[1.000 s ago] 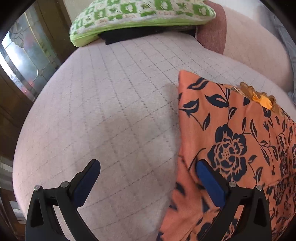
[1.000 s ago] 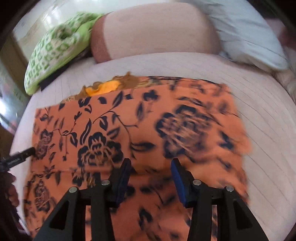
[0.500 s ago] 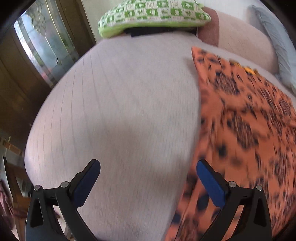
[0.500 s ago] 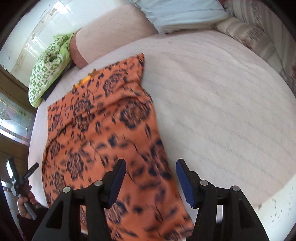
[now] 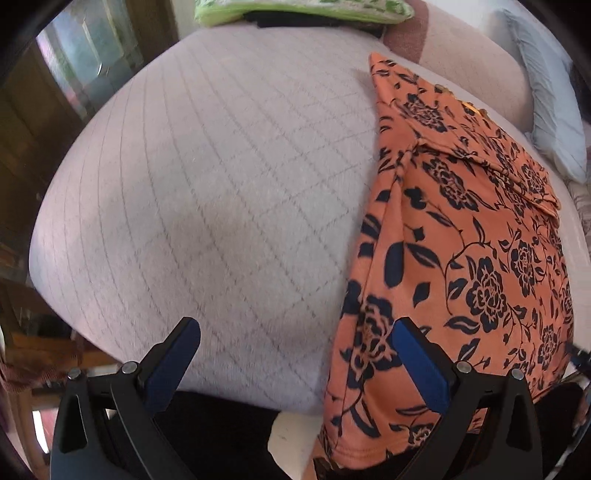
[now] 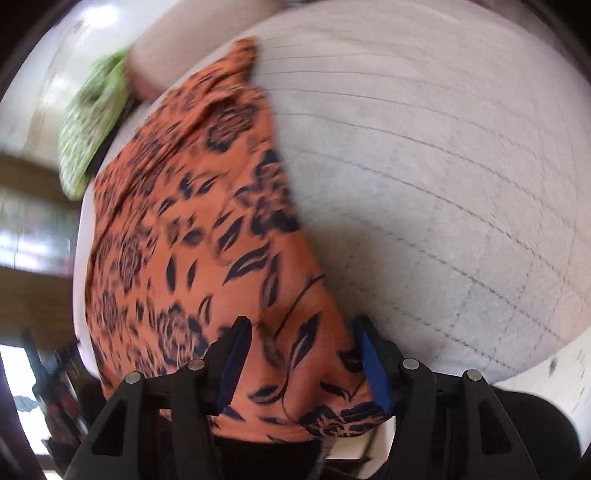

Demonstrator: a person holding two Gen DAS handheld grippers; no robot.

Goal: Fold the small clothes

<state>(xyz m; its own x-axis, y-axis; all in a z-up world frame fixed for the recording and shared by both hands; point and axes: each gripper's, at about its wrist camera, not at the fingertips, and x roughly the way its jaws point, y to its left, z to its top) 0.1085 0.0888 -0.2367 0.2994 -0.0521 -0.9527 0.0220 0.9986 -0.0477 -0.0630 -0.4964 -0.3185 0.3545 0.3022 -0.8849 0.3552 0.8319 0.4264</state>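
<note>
An orange garment with a dark blue flower print (image 5: 461, 236) lies flat on the pale quilted bed (image 5: 221, 184), its near hem hanging over the bed's front edge. My left gripper (image 5: 295, 363) is open and empty above the front edge, its right finger over the garment's left side. In the right wrist view the garment (image 6: 192, 236) runs along the left of the bed (image 6: 443, 166). My right gripper (image 6: 303, 363) is open above the garment's near right corner, with the cloth seen between the fingers but not pinched.
A green and white patterned pillow (image 5: 295, 11) lies at the head of the bed, with a pink bolster (image 5: 461, 48) and a light blue pillow (image 5: 546, 103) to its right. A wooden door with glass (image 5: 85, 66) stands left of the bed.
Both grippers have pulled back toward the bed's front edge and now look down on its near hem. The right gripper has opened wider. The garment lies where it was.
</note>
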